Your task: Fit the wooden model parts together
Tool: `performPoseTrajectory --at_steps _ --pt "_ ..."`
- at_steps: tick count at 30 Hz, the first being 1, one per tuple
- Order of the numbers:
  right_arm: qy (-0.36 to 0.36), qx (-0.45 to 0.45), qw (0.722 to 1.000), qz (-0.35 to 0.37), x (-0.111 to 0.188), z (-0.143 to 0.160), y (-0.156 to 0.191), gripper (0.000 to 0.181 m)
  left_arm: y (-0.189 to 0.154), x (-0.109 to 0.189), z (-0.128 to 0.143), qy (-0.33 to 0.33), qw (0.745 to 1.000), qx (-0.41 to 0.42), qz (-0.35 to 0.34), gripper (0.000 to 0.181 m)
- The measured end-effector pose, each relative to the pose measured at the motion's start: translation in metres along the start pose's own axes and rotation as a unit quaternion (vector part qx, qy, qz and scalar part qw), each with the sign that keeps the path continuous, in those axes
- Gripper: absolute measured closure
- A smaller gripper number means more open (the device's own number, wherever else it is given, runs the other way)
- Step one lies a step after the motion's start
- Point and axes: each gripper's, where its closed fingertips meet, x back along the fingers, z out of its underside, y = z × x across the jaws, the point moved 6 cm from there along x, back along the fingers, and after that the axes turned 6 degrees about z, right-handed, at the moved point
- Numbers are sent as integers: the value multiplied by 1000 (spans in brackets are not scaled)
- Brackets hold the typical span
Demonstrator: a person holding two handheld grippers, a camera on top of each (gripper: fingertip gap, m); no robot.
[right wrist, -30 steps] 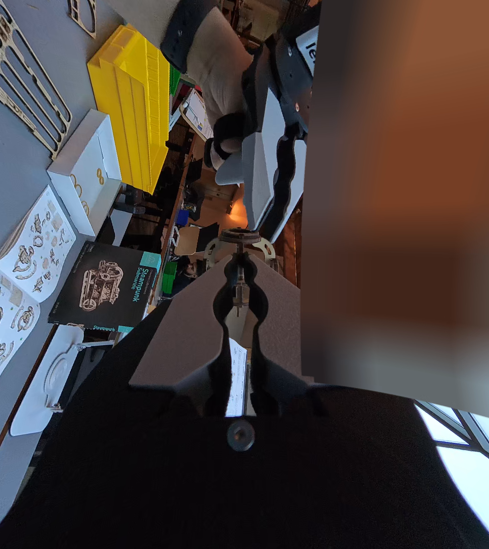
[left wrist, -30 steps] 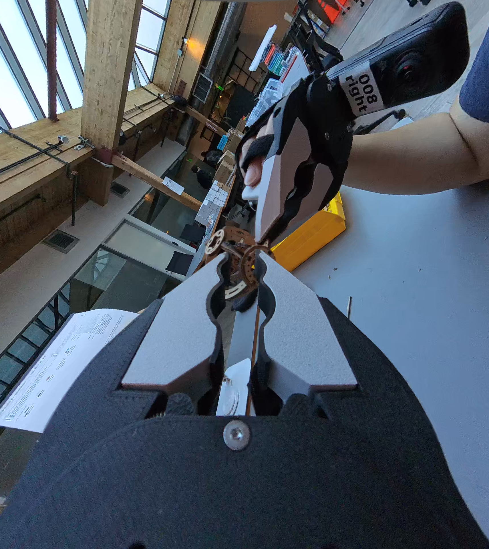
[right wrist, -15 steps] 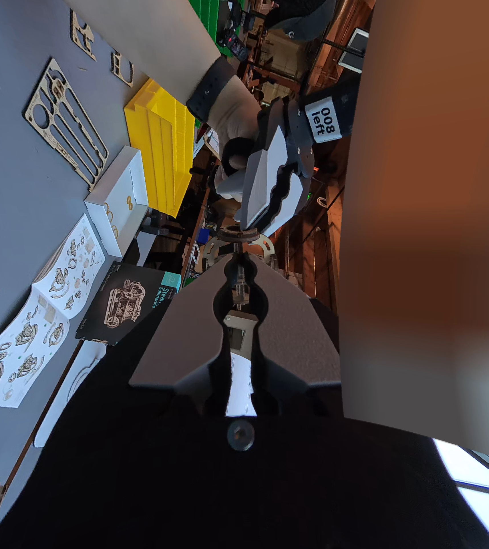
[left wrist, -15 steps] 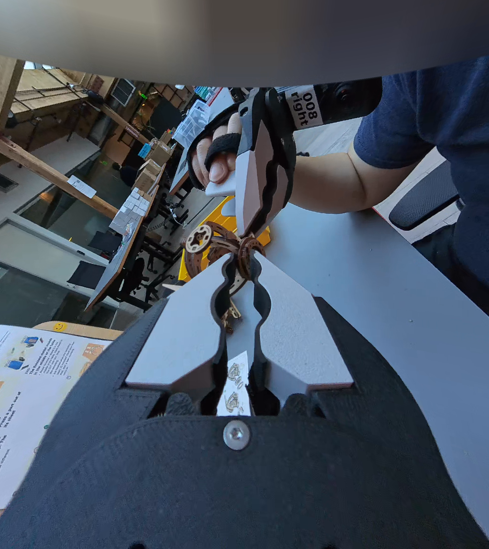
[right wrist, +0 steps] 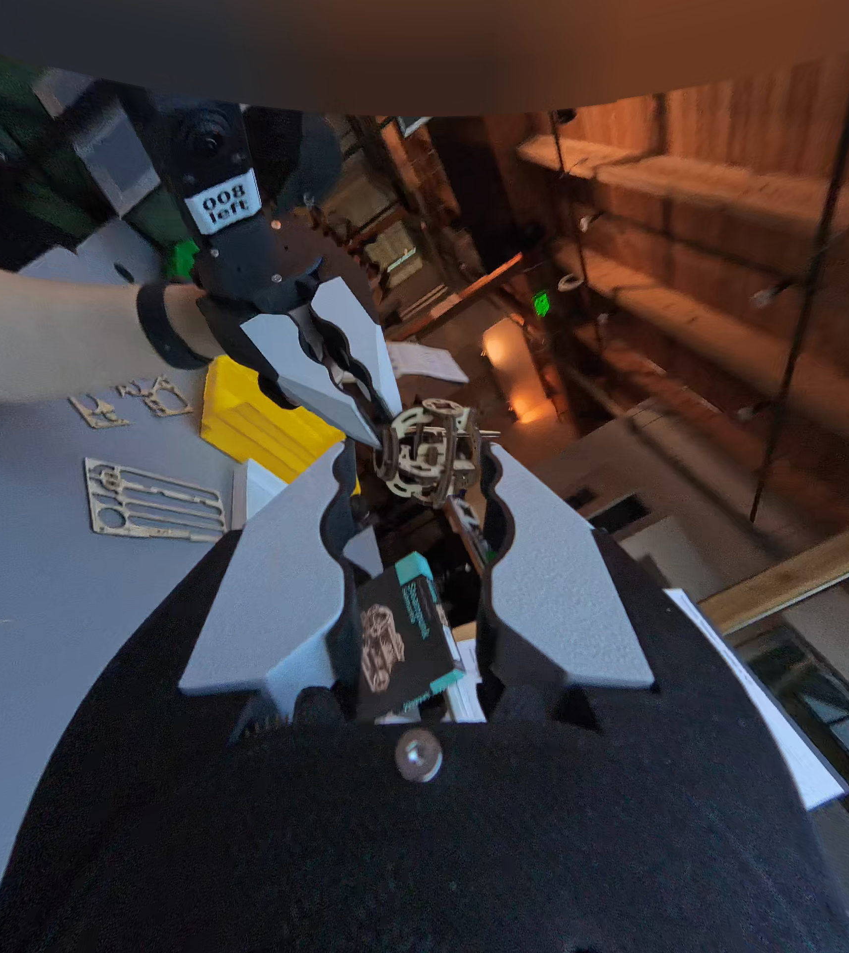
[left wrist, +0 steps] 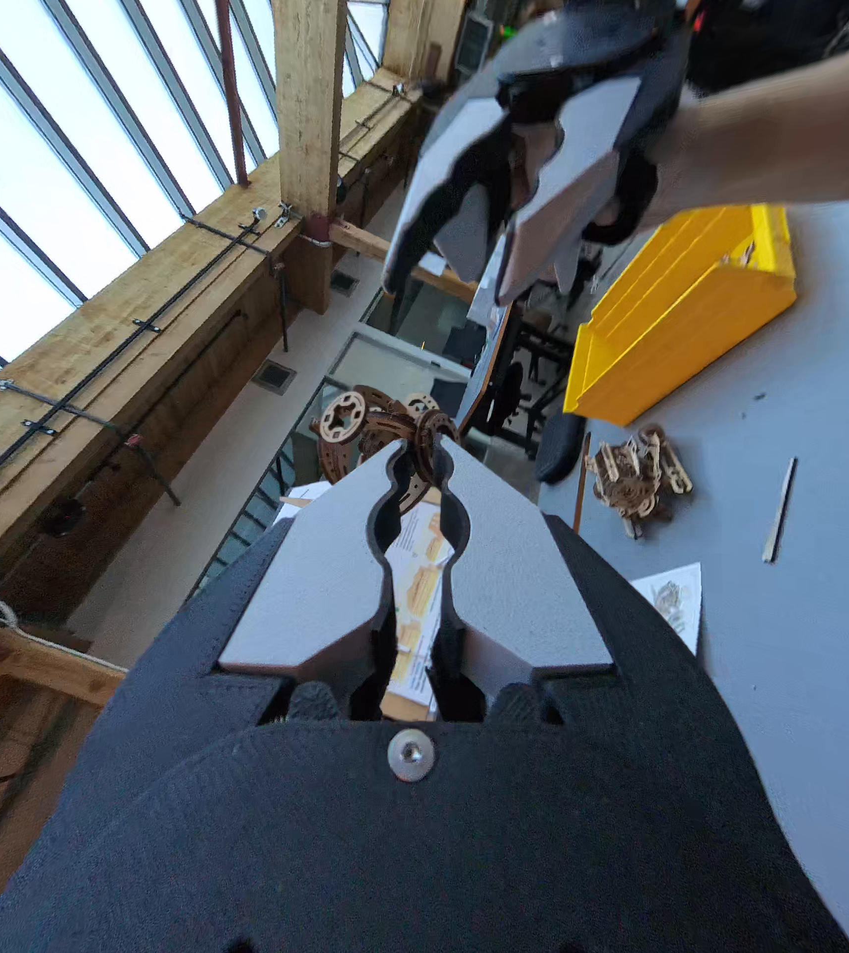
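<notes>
Both right gripper [right wrist: 416,454] fingers now off model [left wrist: 386,438].

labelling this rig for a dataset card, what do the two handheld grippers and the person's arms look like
Both the left gripper and the right gripper have matte black textured bodies, a silver screw at the centre, and two flat grey fingers with wavy black inner edges. Each carries a black camera with a white label. A black strap wraps the left wrist.

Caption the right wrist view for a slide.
Left claw grips the wooden gear assembly aloft while the open right claw straddles it above the grey table.
</notes>
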Motion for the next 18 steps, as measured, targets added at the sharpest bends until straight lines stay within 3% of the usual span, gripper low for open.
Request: performPoseTrajectory --at_steps 2,5,11,15,18 --pt "52 55 997 0 -6 0 10 137 -6 -7 3 42 999 -30 0 175" --pt "135 157 978 8 -16 5 26 153 -13 -16 7 96 992 -79 -1 175" --pt "235 201 951 8 -27 29 32 153 -25 -28 7 132 984 -119 6 175" --pt "236 178 955 14 -24 35 24 156 -23 -29 5 127 985 -119 -12 175" --pt "205 80 975 20 -21 30 13 148 -17 -29 4 118 987 -103 -34 175"
